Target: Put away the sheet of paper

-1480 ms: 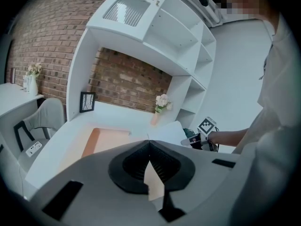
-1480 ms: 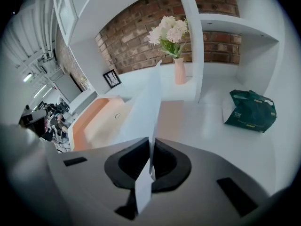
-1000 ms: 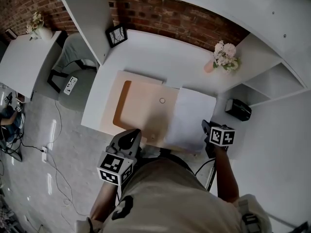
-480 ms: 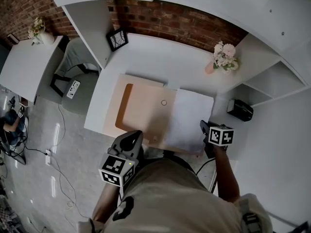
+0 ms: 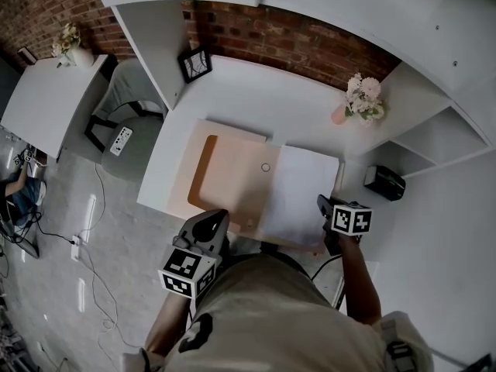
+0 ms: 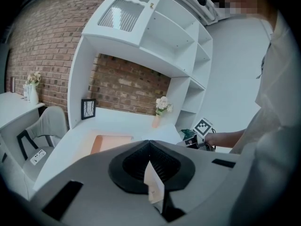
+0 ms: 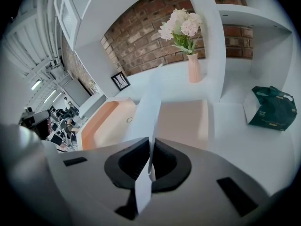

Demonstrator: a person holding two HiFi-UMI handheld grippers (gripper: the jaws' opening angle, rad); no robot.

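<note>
We have drawn the sheet of paper [image 5: 298, 196] a little further left over the peach folder [image 5: 225, 178] on the worktop [image 5: 263, 99], so filing seems underway. Our right tongs [image 5: 323, 206] pinch its edge; our left tongs [image 5: 208, 223] clench a small white slip [image 6: 153, 185].

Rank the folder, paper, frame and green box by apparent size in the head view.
Largest to smallest:
1. folder
2. paper, covering the folder's right part
3. frame and green box: they look alike, so no ranking between them.

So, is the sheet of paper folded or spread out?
Spread out: the sheet of paper lies open over the peach folder, and the right gripper is shut on its near corner.
</note>
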